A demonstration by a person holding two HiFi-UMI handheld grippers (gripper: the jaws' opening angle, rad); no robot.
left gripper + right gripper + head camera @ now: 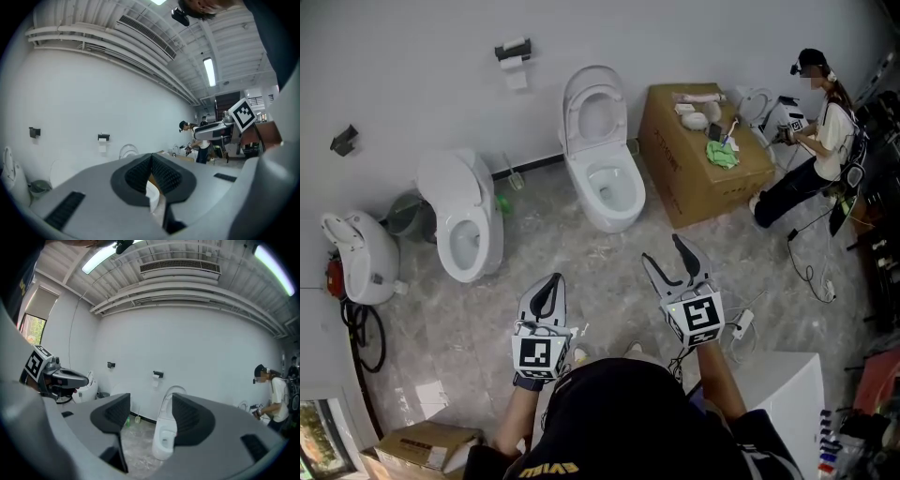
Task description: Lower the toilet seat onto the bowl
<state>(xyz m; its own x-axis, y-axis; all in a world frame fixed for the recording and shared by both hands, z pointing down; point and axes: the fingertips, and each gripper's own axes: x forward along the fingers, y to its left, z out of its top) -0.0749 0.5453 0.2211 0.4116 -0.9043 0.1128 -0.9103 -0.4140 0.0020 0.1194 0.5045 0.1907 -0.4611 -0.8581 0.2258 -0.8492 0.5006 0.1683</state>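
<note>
Floor (553, 272): bare stone before the middle toilet (614, 214); wide, straight approach. Left side: second toilet (469, 225), well apart; brush (515, 178) in the gap by the wall (422, 75). Right side: cardboard box (684, 178) just beside the middle toilet, gap narrow. Raised seat (575, 117): leans at the wall, front face open to reach. Right of the box: a person (820, 141), well clear.

I read the toilet (614, 202) and its toilet seat (575, 112) as smooth, glossy white. The floor (544, 244) looks like polished grey marbled stone. The box (675, 178) is matt brown cardboard, the cloth (722, 155) on it crumpled green fabric. My left gripper (551, 283) and right gripper (662, 249) are matt grey plastic, their pads (112, 414) ribbed black
</note>
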